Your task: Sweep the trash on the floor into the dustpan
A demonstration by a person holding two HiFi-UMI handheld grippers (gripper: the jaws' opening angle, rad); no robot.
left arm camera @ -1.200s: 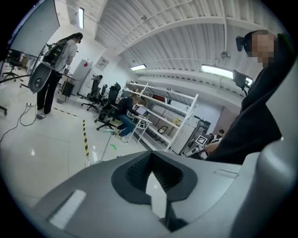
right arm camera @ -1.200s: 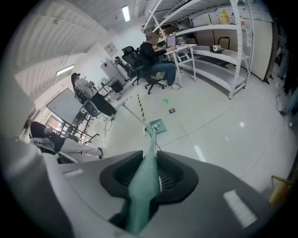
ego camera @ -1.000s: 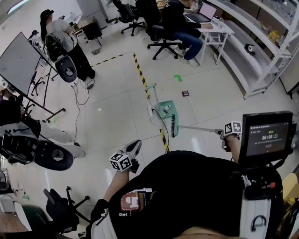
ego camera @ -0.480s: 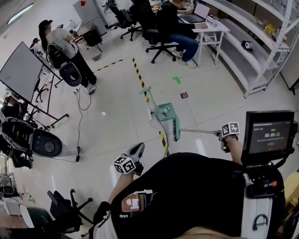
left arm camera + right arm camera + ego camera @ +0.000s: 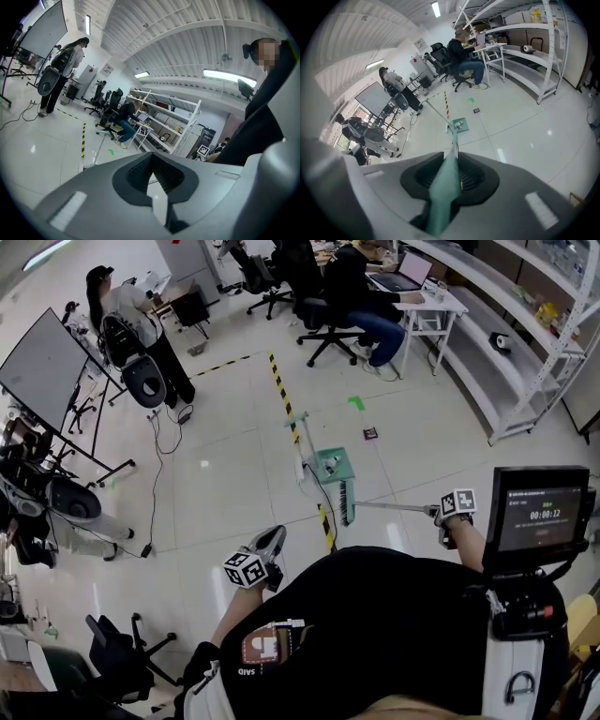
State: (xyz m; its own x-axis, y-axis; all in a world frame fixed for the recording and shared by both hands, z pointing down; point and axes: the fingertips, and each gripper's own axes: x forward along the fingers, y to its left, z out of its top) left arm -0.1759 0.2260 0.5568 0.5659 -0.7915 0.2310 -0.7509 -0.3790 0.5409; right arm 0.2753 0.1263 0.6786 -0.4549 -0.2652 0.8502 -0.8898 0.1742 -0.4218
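A green dustpan lies on the pale floor with its long handle standing up; small bits of trash rest in its tray. The broom's green head stands just near of it, bristles on the floor. My right gripper is shut on the broom's green handle, which runs out between the jaws toward the dustpan. My left gripper hangs low at my left side, jaws together with nothing between them. A small dark scrap lies beyond the dustpan.
A yellow-black tape line and a cable run past the dustpan. White shelving lines the right wall. A person sits at a desk, another stands at far left. A whiteboard and office chairs stand to the left.
Broom head and dustpan stay almost where they were; the broom head has edged slightly nearer me. People and a chair at the left edge have shifted. Both grippers keep their hold.
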